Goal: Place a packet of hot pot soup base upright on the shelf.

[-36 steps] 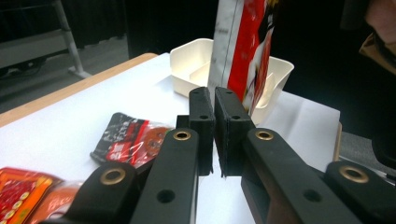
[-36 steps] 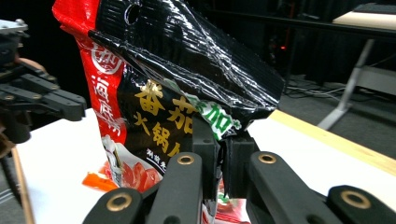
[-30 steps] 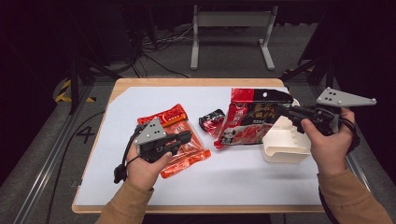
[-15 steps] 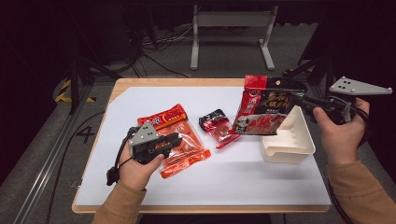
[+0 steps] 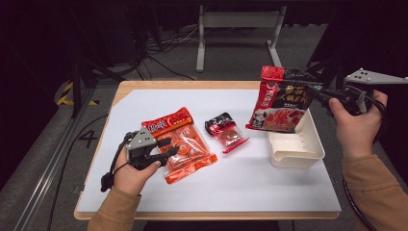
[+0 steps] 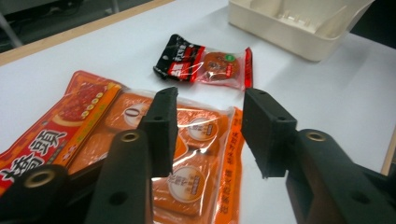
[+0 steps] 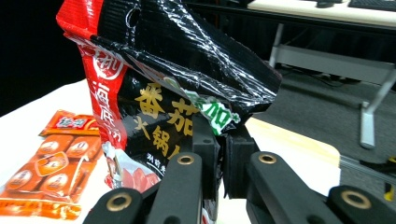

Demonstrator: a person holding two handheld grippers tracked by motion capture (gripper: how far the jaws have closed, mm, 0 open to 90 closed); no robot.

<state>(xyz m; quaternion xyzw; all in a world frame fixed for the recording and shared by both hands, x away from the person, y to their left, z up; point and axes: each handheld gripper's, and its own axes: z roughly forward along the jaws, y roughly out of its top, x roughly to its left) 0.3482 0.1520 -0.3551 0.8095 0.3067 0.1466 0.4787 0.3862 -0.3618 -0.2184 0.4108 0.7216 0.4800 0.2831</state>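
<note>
Tongs [image 5: 166, 149] over white table [image 5: 250, 178], dark room.

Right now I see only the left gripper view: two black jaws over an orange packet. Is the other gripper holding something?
Observer: Yes. The right gripper is shut on the red and black pouch.
Operator: Is that pouch resting on the table?
Observer: No, it hangs lifted above the white tray.
Operator: Is my left gripper gripping the orange packet?
Observer: No. The left gripper has just been opening; its jaws stand apart over the orange packet.
</note>
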